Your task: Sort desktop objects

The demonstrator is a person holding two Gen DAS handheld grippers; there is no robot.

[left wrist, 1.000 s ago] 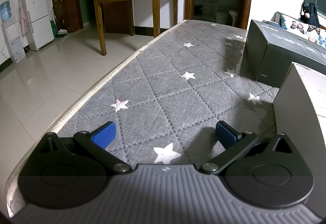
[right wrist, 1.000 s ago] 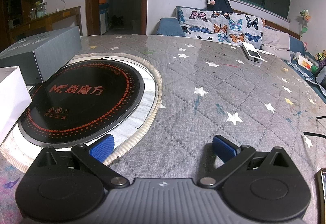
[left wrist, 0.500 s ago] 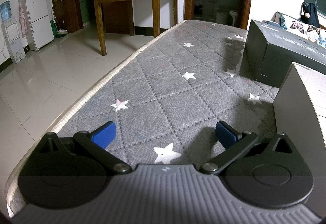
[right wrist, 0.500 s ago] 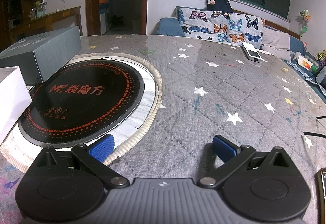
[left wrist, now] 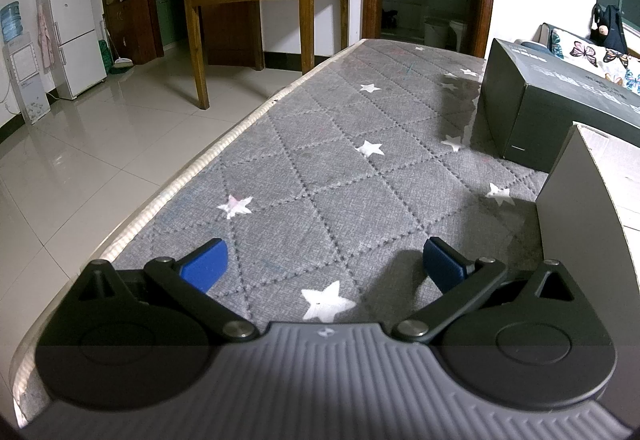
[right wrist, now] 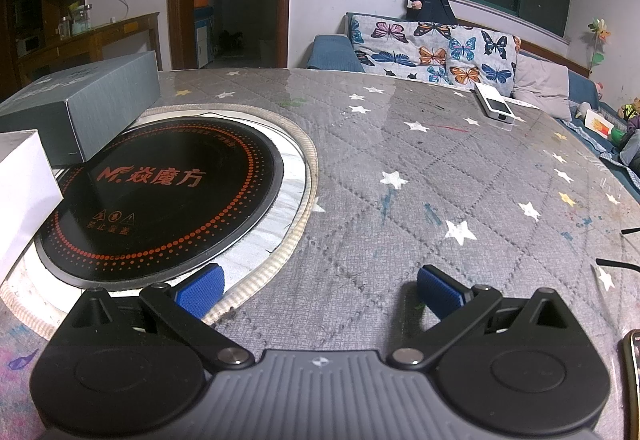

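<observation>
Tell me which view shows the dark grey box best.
The left wrist view: the dark grey box sits close, showing its end face and printed top, though the frame edge crops it. The right wrist view shows the same box at an angle, its near end hidden behind the white box.

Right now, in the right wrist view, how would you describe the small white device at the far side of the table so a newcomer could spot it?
Start at the butterfly-print cushions on the sofa behind the grey star-quilted table. Just in front of them, near the table's far right edge, lies the small white device, flat and rectangular with a grey panel on top. Unlike the dark grey box far left, it is thin and pale.
</observation>
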